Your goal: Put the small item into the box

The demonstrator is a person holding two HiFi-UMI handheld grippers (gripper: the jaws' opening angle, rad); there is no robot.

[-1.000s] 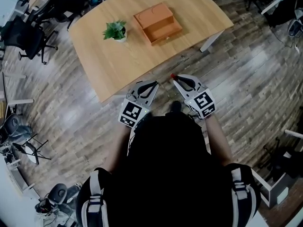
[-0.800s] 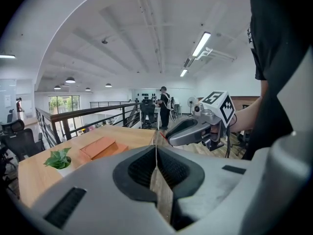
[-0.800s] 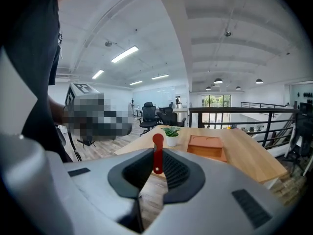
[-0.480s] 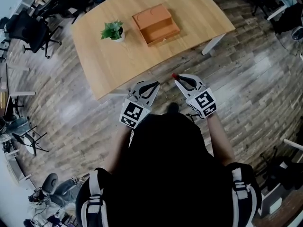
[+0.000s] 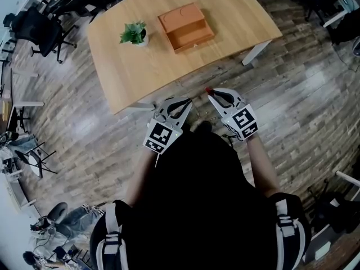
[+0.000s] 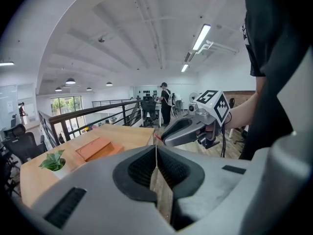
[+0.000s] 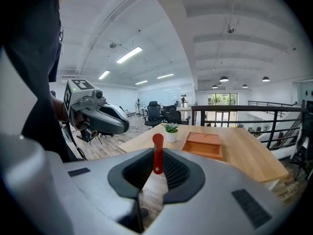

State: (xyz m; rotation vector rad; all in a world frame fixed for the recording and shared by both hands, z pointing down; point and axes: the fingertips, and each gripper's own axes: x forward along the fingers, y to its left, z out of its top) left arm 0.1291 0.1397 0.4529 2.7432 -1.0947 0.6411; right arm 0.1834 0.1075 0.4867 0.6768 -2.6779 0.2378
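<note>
From the head view, a wooden table (image 5: 140, 72) stood ahead of the person. On its far half sat an orange box (image 5: 186, 27), its shallow front part open to the top; what lay in it could not be told from there. Left of the box on the table stood a small white pot (image 5: 139, 40) holding a green plant (image 5: 133, 32). Both grippers hung over the floor (image 5: 292, 100) just short of the table's near edge. The left gripper (image 5: 187, 102) was beside the right gripper (image 5: 208, 93), which carried a small red piece (image 5: 207, 89) at its tip.

In the left gripper view, the jaws met along a thin line with nothing between them. The table lay beyond, with the pot and box on top and the right gripper off its near corner.

In the right gripper view, the jaws were partly closed and clamped on the red piece, which stood upright between the pads, well short of the box on the table.
</note>
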